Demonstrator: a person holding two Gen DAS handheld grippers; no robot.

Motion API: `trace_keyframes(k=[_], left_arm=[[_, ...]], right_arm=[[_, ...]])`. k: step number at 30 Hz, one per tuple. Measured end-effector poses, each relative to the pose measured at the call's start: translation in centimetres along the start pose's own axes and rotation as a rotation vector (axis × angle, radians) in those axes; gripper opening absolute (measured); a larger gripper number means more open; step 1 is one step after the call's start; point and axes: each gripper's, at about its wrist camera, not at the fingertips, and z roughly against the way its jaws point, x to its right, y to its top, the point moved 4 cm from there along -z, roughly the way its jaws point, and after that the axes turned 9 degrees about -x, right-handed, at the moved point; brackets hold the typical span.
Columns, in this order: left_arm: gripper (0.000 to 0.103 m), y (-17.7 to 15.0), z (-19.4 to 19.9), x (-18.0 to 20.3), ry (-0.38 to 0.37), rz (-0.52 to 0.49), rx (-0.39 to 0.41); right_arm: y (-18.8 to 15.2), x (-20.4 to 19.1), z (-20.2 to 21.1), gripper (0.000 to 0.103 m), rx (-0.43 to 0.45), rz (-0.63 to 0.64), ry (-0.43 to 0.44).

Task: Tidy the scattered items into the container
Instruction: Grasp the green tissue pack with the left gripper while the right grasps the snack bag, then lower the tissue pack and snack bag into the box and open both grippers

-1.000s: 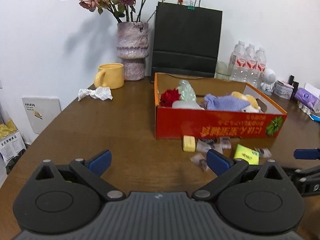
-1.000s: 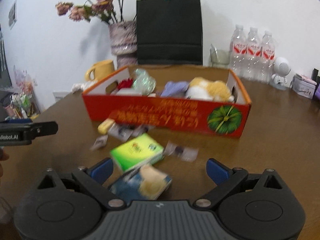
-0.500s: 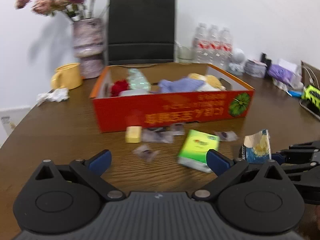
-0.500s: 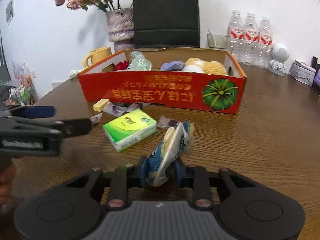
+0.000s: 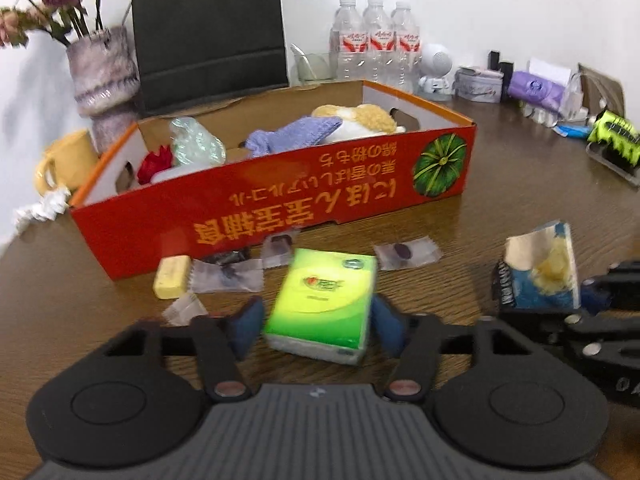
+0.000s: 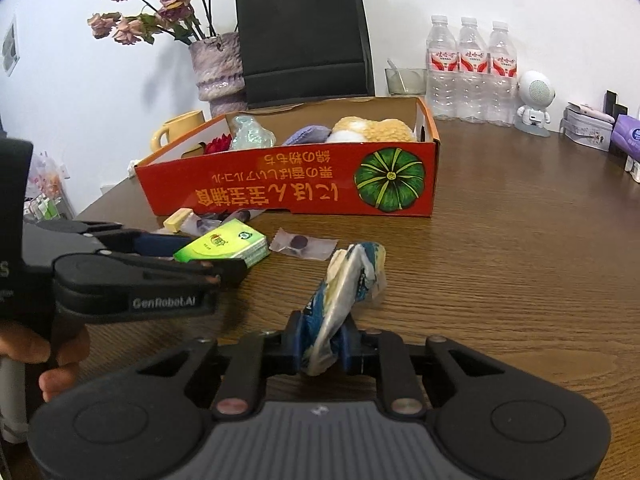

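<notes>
A green tissue pack point(image 5: 324, 300) lies flat on the wooden table, in front of the red cardboard box point(image 5: 280, 208). My left gripper point(image 5: 316, 328) straddles the pack with its jaws closing, and both blue pads meet the pack's sides. In the right wrist view the same left gripper point(image 6: 208, 258) reaches in from the left around the green tissue pack point(image 6: 222, 244). My right gripper point(image 6: 320, 344) is shut on a blue and white snack packet point(image 6: 352, 276), which stands on edge. The box point(image 6: 280, 196) holds a plush toy, a purple cloth and a red flower.
A yellow block point(image 5: 172, 282) and several clear candy wrappers point(image 5: 226, 276) lie against the box front. Behind the box stand a vase point(image 6: 218, 68), a black paper bag point(image 6: 304, 36), three water bottles point(image 6: 472, 68) and a yellow mug point(image 6: 176, 130). Small items crowd the table's right edge.
My left gripper moved right and down over the green pack, and its jaws narrowed from wide open. My right gripper closed on the snack packet and tipped it upright.
</notes>
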Motion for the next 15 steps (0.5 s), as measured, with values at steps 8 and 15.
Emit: trace_keyframes(k=[8,15], left_arm=[[0.047,-0.1,0.9,0.1,-0.005,0.024,0.010],[0.047,0.8,3.9,-0.3,-0.021,0.059,0.087]], right_arm=[[0.0,0.2,-0.1,0.016,0.012,-0.009,0.016],[0.9,0.4,1.2,0.015,0.059,0.001,0.023]])
